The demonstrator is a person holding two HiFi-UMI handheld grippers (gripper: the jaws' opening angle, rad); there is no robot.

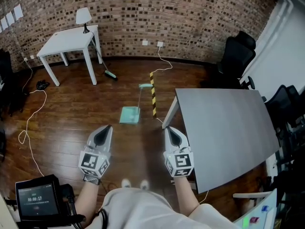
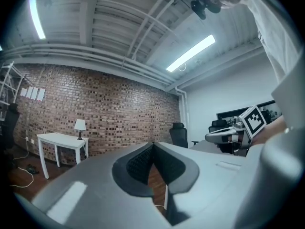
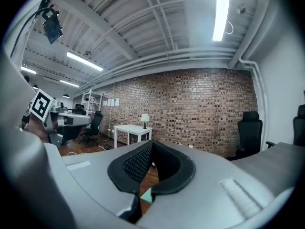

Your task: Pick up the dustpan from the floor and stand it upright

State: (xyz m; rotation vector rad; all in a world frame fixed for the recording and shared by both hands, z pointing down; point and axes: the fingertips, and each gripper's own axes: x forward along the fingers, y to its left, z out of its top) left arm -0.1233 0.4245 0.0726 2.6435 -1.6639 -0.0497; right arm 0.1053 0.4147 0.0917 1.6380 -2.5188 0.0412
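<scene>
Dustpan (image 1: 129, 114): teal, lying on the wooden floor (image 1: 71, 113) at 12 o'clock of the gap between the grippers, well apart from both. Its long handle points to 1 o'clock.
Left gripper (image 1: 107, 128): clenched on nothing, at 7 o'clock of the dustpan.
Right gripper (image 1: 168, 129): clenched, empty, at 4 o'clock of the dustpan, near the corner of the grey counter (image 1: 224, 132).
White counter (image 1: 66, 41): far off at 11 o'clock, with a lamp (image 1: 83, 17) on it.

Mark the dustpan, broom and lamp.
dustpan (image 1: 129, 115), head view, on the teal pan.
broom (image 1: 110, 74), head view, on its green head.
lamp (image 1: 83, 16), head view, on the white shade.
</scene>
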